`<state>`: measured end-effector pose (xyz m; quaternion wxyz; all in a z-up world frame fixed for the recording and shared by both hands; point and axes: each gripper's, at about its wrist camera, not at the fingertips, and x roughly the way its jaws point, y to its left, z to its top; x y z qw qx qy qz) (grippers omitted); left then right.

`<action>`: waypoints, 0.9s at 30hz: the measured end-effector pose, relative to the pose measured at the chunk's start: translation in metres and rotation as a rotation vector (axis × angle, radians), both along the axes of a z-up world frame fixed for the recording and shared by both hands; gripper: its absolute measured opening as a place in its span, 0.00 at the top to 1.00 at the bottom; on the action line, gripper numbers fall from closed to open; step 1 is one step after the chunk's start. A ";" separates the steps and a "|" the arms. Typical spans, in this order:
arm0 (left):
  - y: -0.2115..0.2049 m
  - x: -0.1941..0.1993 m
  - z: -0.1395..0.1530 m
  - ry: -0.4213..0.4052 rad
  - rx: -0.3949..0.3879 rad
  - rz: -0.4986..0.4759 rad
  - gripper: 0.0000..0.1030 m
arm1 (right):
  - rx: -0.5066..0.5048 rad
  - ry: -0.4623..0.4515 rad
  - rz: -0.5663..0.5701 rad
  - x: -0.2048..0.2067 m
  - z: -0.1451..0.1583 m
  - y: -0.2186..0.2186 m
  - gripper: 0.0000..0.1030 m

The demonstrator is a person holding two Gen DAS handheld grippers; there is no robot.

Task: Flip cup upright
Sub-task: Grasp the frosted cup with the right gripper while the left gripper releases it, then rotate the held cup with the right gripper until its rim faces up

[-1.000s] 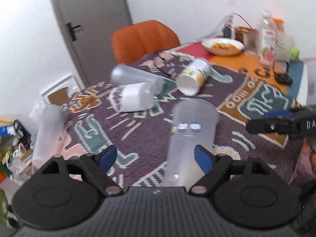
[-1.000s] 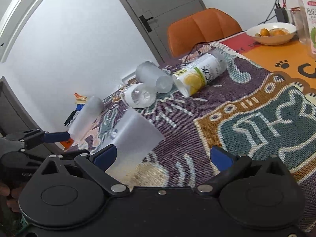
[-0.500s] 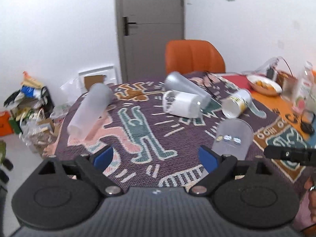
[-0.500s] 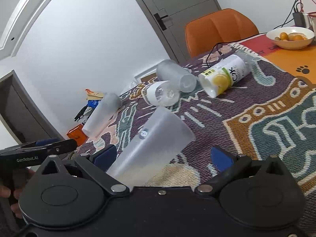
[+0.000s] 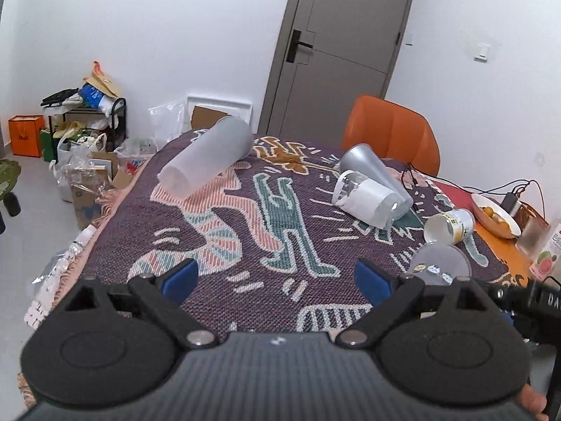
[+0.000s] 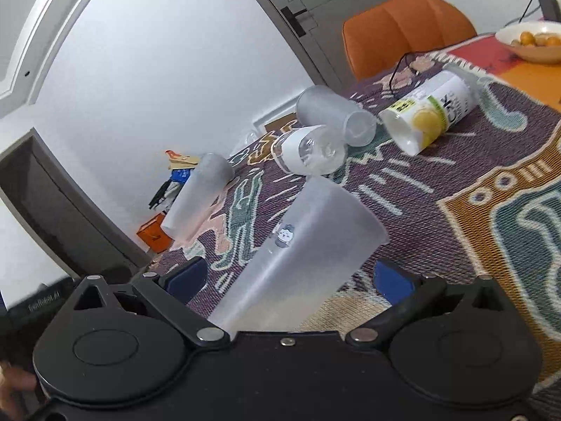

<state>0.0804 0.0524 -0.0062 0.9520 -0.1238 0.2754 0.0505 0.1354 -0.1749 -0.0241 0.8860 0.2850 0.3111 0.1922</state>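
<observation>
Right gripper (image 6: 292, 277) fingers spread, not pinching; frosted cup (image 6: 305, 245) lying tilted between them at lower centre, base hidden behind the gripper body. Left gripper (image 5: 277, 275) fingers spread over bare patterned desk (image 5: 252, 231). Same cup cut off at lower right of left view.

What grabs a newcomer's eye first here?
The frosted cup lying on its side between the open right gripper fingers, sticker up. Beyond it, four more tipped cups litter the patterned cloth, including a lemon-print cup. An orange chair stands at the far edge.
</observation>
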 end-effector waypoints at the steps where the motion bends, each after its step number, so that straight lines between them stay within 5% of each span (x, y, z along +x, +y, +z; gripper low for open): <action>1: 0.001 -0.001 -0.002 0.000 -0.003 0.007 0.08 | 0.014 0.007 0.001 0.004 -0.002 0.000 0.00; 16: 0.018 0.018 -0.027 0.035 -0.048 0.016 0.08 | 0.249 0.204 -0.090 0.059 -0.040 -0.014 0.00; 27: 0.019 0.027 -0.035 0.049 -0.064 0.000 0.08 | 0.243 0.275 -0.165 0.076 -0.044 -0.010 0.00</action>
